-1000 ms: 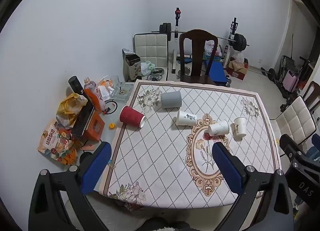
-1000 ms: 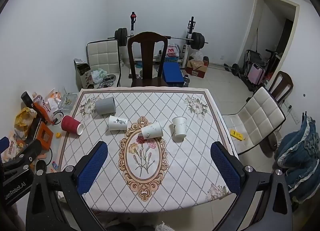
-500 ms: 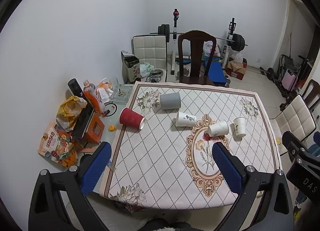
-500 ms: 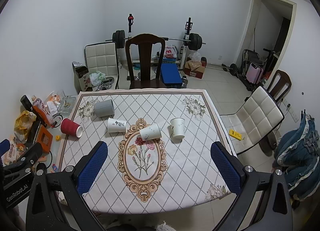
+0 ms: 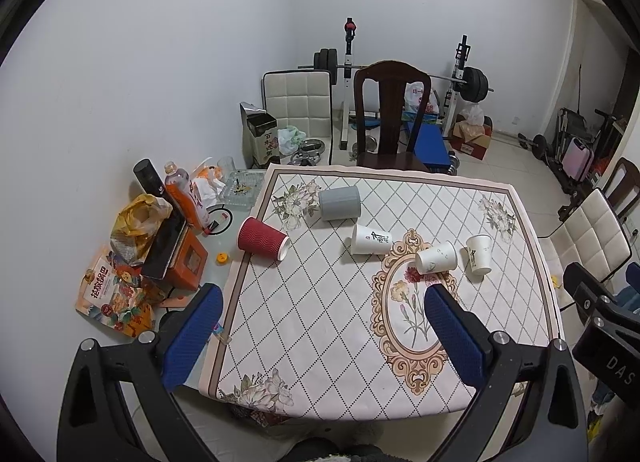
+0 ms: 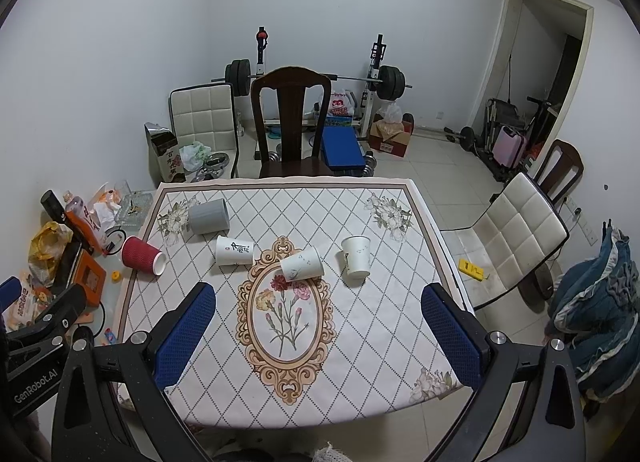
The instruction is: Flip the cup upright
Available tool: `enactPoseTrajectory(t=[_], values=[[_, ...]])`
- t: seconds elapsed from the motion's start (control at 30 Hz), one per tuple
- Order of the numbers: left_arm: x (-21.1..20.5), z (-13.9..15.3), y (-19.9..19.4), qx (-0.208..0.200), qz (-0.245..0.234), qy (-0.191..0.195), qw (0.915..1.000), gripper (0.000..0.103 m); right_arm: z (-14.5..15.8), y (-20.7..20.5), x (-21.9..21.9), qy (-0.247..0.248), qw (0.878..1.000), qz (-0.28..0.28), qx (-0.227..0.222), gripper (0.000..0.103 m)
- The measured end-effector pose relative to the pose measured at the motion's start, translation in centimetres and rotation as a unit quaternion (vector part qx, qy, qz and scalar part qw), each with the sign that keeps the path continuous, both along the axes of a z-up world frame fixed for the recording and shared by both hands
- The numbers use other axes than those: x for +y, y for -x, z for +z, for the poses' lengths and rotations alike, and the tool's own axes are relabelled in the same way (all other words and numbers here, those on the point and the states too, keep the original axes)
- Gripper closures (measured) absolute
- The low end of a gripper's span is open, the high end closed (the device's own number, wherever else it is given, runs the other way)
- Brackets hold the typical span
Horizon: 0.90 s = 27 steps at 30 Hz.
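Observation:
Several cups lie on their sides on the patterned tablecloth (image 6: 352,342): a red ribbed cup (image 5: 262,239) (image 6: 143,255) at the left edge, a grey cup (image 5: 340,203) (image 6: 209,215), and three white paper cups (image 5: 371,239) (image 5: 436,257) (image 5: 479,254), also in the right wrist view (image 6: 234,250) (image 6: 301,263) (image 6: 356,257). My left gripper (image 5: 322,300) is open and empty, high above the table's near side. My right gripper (image 6: 318,298) is open and empty, also high above the table.
A dark wooden chair (image 6: 291,122) stands at the table's far side, white chairs (image 6: 516,230) to the right. Bottles, bags and boxes (image 5: 160,230) crowd the glass surface left of the cloth. Weights and a barbell rack (image 6: 320,78) stand by the back wall.
Both grippers have risen and pulled back a little, so the table looks smaller and farther. The cups have not moved.

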<state>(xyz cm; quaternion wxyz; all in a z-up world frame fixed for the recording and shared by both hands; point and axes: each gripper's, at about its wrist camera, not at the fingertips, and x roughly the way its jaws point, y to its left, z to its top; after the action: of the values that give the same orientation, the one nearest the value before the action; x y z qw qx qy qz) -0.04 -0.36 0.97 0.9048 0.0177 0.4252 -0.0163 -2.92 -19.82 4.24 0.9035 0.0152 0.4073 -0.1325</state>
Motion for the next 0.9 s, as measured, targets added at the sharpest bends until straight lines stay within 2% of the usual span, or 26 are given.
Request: enactPoseTrajectory(t=[0.9], values=[[0.57,0.47,-0.8,-0.007,-0.002,0.004,1.0,0.0,0.19,-0.32,0.36,0.0,1.0,0.0,0.0,0.0]])
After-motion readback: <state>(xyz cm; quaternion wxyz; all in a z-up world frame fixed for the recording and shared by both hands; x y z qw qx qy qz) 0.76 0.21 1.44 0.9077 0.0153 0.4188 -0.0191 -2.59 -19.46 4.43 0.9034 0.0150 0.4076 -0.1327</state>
